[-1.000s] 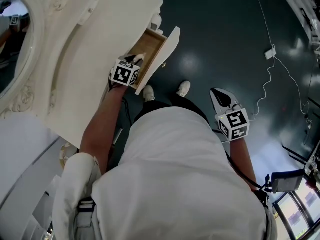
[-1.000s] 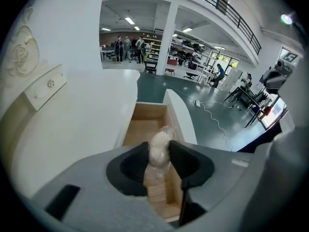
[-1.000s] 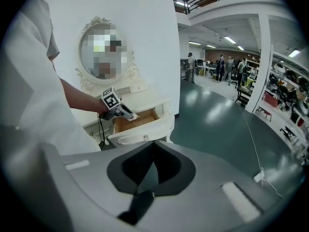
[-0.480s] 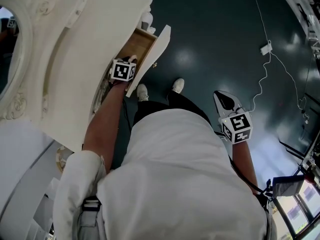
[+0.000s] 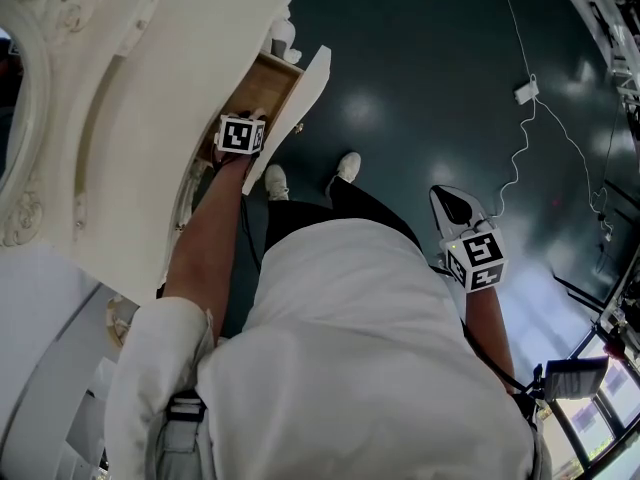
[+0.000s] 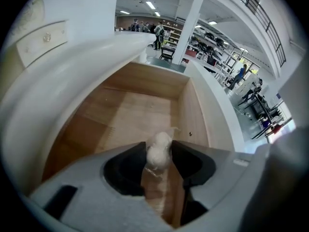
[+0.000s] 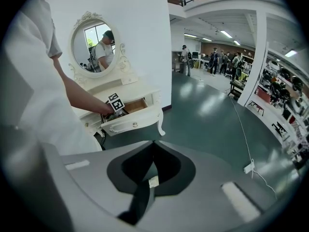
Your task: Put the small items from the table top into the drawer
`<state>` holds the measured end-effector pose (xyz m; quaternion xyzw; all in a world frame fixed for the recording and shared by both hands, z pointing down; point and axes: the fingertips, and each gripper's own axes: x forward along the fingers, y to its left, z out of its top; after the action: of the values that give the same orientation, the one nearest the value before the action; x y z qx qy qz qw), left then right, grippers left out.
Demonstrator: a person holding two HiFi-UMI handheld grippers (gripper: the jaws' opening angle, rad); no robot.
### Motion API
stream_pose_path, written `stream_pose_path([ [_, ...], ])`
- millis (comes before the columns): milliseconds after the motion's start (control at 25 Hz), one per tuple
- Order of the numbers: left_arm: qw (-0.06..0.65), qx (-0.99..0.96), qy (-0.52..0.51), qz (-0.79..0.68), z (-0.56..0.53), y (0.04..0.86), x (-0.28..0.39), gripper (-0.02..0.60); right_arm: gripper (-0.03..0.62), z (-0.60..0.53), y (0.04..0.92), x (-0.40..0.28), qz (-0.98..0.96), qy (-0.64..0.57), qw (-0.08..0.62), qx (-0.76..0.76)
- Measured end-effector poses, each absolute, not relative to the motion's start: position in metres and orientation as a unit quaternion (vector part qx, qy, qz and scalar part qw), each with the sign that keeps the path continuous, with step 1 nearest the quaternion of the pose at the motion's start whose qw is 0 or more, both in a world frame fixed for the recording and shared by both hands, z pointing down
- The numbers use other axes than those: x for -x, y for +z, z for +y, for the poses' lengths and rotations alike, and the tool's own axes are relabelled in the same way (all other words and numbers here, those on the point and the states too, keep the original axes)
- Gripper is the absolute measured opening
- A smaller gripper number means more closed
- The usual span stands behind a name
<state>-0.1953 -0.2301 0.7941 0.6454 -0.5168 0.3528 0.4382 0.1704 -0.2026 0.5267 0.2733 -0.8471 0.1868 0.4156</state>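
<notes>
The cream dressing table (image 5: 170,98) has its wooden drawer (image 5: 275,83) pulled out. My left gripper (image 5: 250,123) reaches down into it, only its marker cube showing from the head view. In the left gripper view a small white rounded item in clear wrap (image 6: 158,151) sits between the tips of the left gripper (image 6: 158,148) just above the drawer floor (image 6: 130,110); the jaws are opening and the item still touches both. My right gripper (image 5: 442,196) hangs shut over the dark floor at my right side, holding nothing. From the right gripper (image 7: 153,144) view the table (image 7: 126,115) stands well off.
The drawer's cream front panel (image 5: 290,113) stands out toward my feet (image 5: 345,166). An oval mirror (image 7: 94,45) tops the table. A white plug and cable (image 5: 523,93) lie on the dark green floor (image 5: 430,78) to the right. People and racks stand far back in the hall.
My left gripper has pushed further into the drawer with the white item. The right gripper has stayed where it was, still shut.
</notes>
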Motion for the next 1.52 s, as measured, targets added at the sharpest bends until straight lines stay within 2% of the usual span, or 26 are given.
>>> stream_pose_path([
  [640,0.432,-0.669,0.322,-0.511,-0.230,0.772,0.194,0.227,0.000,-0.196,0.532,-0.153,-0.852,0.190,0.411,-0.261],
  [1120,0.405,-0.705,0.284,-0.508,-0.204,0.717,0.190,0.225,0.000,-0.175,0.530,-0.114,-0.869,0.185,0.392,-0.240],
  [1240,0.400,-0.716,0.276,-0.501,-0.193,0.698,0.190,0.207,0.000,-0.168,0.528,-0.101,-0.874,0.181,0.387,-0.233],
  [1320,0.396,-0.724,0.269,-0.496,-0.185,0.684,0.190,0.173,0.000,-0.164,0.527,-0.092,-0.878,0.176,0.382,-0.229],
  [1520,0.377,-0.747,0.254,-0.486,-0.164,0.644,0.186,0.054,0.000,-0.155,0.521,-0.067,-0.885,0.166,0.374,-0.220],
])
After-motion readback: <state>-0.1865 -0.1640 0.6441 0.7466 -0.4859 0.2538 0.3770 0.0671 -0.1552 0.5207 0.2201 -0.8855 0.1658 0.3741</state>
